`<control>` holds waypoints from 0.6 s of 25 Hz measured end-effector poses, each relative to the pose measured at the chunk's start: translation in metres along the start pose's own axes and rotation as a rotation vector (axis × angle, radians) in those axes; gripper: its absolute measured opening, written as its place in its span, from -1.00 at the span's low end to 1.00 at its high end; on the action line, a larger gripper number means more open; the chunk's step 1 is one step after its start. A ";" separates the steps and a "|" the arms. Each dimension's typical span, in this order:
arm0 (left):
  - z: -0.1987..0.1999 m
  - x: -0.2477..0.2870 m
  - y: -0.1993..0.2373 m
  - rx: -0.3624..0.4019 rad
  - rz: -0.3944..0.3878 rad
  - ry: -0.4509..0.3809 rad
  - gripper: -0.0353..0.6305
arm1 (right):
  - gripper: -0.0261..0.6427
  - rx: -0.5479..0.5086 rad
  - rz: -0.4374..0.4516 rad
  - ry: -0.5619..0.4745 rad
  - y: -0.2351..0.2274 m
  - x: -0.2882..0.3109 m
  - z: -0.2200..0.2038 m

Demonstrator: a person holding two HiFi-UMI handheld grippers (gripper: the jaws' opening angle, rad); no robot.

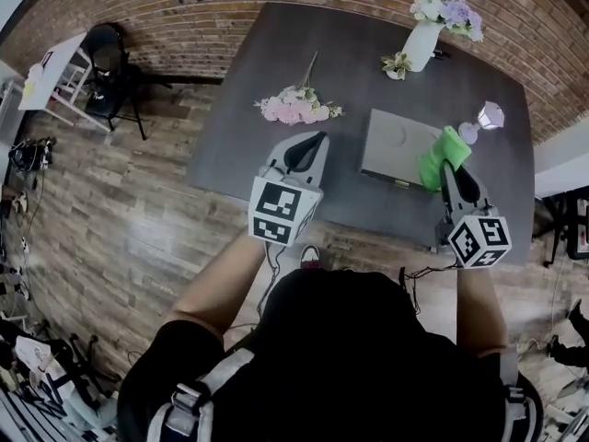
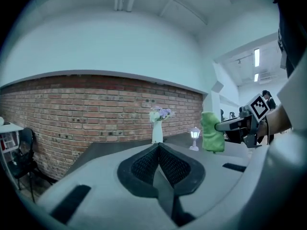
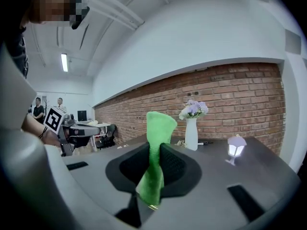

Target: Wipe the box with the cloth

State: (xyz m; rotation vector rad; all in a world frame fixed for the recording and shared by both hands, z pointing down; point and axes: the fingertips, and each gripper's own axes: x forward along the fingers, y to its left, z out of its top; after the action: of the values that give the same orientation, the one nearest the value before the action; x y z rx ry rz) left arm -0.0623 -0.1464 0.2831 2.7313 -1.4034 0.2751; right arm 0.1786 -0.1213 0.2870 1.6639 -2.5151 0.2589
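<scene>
A flat grey box lies on the dark table, right of centre. My right gripper is shut on a green cloth, which hangs over the box's right edge; in the right gripper view the cloth stands up between the jaws. In the left gripper view the cloth shows at the right, held in the air. My left gripper is shut and holds nothing, above the table left of the box; its jaws meet in the left gripper view.
A pink flower bunch lies on the table left of the box. A white vase with flowers stands at the back. A small lantern lamp stands right of the box. A brick wall runs behind; a black chair stands far left.
</scene>
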 end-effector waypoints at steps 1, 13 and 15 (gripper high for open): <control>-0.001 0.001 0.002 -0.002 -0.009 0.000 -0.87 | -0.75 -0.001 -0.001 0.005 0.004 0.003 0.000; -0.031 0.017 0.006 -0.051 0.007 0.041 -0.87 | -0.76 -0.059 0.144 0.104 0.033 0.055 -0.010; -0.037 0.016 0.009 -0.055 0.020 0.050 -0.87 | -0.76 -0.067 0.180 0.121 0.042 0.070 -0.016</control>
State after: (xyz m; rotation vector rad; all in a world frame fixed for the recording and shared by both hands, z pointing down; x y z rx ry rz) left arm -0.0657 -0.1599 0.3222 2.6490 -1.4051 0.2987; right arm 0.1125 -0.1646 0.3121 1.3566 -2.5539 0.2790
